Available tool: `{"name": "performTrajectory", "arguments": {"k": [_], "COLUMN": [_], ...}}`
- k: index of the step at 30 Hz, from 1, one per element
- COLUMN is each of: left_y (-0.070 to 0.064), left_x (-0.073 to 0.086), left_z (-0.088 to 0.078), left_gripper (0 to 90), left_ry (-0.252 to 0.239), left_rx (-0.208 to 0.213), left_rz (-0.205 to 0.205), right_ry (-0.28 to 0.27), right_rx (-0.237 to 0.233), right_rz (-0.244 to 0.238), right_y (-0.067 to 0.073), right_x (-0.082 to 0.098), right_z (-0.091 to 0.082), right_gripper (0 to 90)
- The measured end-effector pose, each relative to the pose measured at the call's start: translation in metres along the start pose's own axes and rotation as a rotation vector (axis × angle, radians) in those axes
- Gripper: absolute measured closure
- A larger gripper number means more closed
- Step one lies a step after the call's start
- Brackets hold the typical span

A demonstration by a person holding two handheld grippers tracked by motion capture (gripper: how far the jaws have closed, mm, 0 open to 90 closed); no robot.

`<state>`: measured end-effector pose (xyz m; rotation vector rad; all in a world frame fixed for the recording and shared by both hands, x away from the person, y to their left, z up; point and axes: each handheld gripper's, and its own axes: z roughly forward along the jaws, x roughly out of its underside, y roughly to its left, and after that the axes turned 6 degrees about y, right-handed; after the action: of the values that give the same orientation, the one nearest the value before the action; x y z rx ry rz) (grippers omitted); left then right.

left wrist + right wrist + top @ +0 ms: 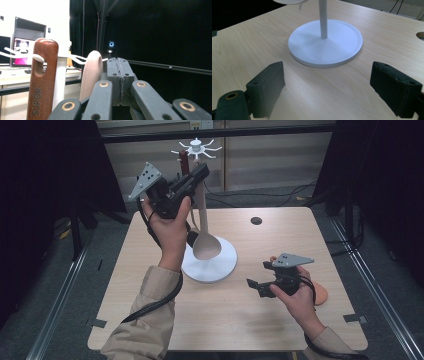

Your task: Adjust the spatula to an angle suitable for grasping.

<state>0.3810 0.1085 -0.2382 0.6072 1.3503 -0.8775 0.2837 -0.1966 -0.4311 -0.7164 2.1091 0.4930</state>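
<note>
Left tool (200,172) — closed — beside spoon (205,242)

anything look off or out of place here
Nothing stands out. The rack stands upright on the table, a brown handle hangs from a hook, and the spoon hangs beside the pole by the shut left gripper. No spills or damage.

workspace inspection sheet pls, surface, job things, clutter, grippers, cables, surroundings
surface: light wood table, round hole at far side
job's things: white hook stand; pale spoon and brown handle hang on it
clutter: orange item behind the right hand
grippers: left gripper shut, raised beside the spoon's handle; right gripper open, low over the table
cables: black cable trails from left gripper
surroundings: dark curtains, monitor in left gripper view
</note>
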Motion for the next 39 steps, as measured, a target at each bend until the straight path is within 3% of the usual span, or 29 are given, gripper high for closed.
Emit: {"name": "performTrajectory", "arguments": {"k": [39], "left_y": [0.021], "left_x": [0.0], "left_z": [-0.019], "left_gripper": [89.9], "left_ry": [-0.039], "left_rx": [-0.085], "left_rz": [-0.063], "right_ry": [-0.007], "right_rx": [-0.004], "right_rz": [-0.005], "right_y": [0.001], "right_x": [-0.001], "right_z": [0.0], "right_gripper": [12.5]}}
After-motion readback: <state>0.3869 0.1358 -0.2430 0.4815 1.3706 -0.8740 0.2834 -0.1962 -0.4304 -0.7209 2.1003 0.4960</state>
